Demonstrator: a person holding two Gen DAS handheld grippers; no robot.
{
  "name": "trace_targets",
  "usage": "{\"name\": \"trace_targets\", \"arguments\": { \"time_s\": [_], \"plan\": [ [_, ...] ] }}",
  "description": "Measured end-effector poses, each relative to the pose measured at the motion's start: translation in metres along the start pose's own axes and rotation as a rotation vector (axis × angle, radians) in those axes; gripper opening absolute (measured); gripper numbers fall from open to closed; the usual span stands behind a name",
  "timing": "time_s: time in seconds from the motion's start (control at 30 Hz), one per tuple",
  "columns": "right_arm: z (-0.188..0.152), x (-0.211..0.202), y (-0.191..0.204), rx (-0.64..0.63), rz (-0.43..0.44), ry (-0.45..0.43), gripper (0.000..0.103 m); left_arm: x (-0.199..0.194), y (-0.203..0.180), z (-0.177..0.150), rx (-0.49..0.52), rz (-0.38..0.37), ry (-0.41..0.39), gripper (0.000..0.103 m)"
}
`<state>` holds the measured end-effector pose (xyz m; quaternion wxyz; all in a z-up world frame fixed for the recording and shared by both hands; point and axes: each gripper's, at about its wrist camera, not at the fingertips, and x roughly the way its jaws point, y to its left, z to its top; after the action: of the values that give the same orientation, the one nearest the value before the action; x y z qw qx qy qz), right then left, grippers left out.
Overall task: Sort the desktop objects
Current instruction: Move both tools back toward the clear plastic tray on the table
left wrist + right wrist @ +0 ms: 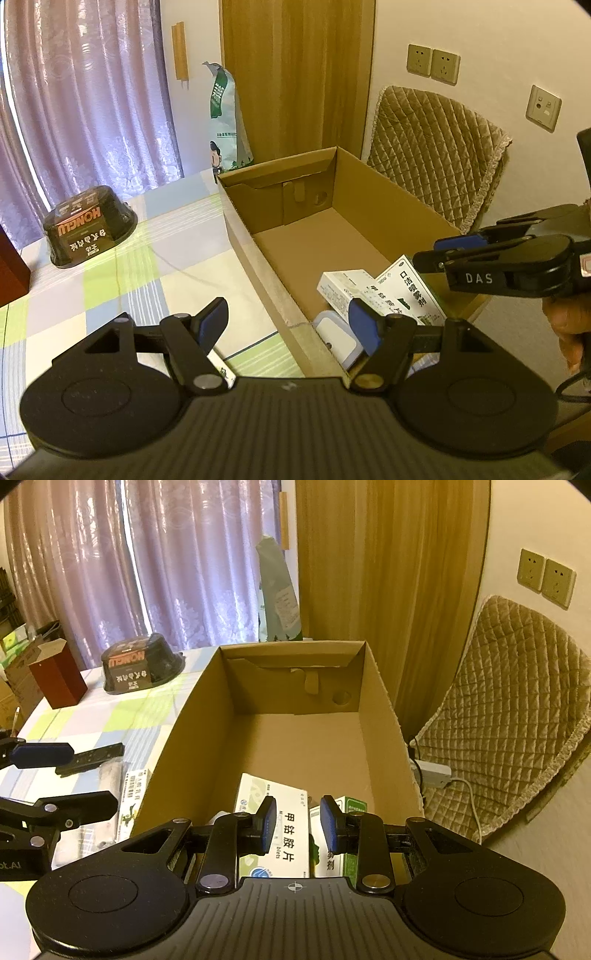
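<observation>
An open cardboard box stands on the checked tablecloth. Near its front end lie white medicine boxes, a green-and-white spray box and a white lidded container. My right gripper hovers open over those boxes, with nothing between its pads. My left gripper is wide open and straddles the box's left wall. A white carton lies on the cloth just outside that wall, under the left finger.
An upturned black noodle bowl and a dark red box sit at the table's far left. A green-and-white bag stands behind the box. A quilted chair and power strip are right. A hand holds the right gripper.
</observation>
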<state>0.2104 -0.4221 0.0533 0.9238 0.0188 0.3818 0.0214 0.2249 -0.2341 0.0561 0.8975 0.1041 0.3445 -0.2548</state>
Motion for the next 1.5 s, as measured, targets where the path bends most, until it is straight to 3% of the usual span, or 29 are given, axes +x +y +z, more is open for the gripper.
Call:
{"name": "trace_targets", "arguments": {
  "time_s": [0.37, 0.4, 0.43, 0.47, 0.7, 0.93, 1.03, 1.5],
  "plan": [
    [-0.011, -0.030, 0.022, 0.008, 0.015, -0.034, 0.032, -0.038, 0.018, -0.039, -0.079, 0.022, 0.013, 0.074],
    [-0.013, -0.033, 0.024, 0.008, 0.018, -0.037, 0.041, -0.041, 0.020, -0.044, -0.085, 0.026, 0.017, 0.074],
    [-0.014, -0.036, 0.027, 0.009, 0.020, -0.042, 0.074, -0.045, 0.022, -0.049, -0.091, 0.029, 0.021, 0.074],
    [-0.016, -0.040, 0.030, 0.008, 0.025, -0.055, 0.082, -0.049, 0.024, -0.054, -0.098, 0.033, 0.024, 0.074],
    [-0.028, -0.067, 0.055, 0.001, 0.059, -0.080, 0.082, -0.081, 0.042, -0.097, -0.147, 0.073, 0.049, 0.076],
    [-0.061, -0.087, 0.094, 0.014, 0.136, -0.072, 0.082, -0.109, 0.065, -0.144, -0.217, 0.127, 0.080, 0.086],
    [-0.077, -0.086, 0.114, 0.003, 0.170, -0.052, 0.095, -0.120, 0.074, -0.160, -0.239, 0.151, 0.087, 0.088],
    [-0.133, -0.063, 0.162, -0.003, 0.262, 0.020, 0.096, -0.139, 0.096, -0.212, -0.332, 0.222, 0.121, 0.097]
  ]
}}
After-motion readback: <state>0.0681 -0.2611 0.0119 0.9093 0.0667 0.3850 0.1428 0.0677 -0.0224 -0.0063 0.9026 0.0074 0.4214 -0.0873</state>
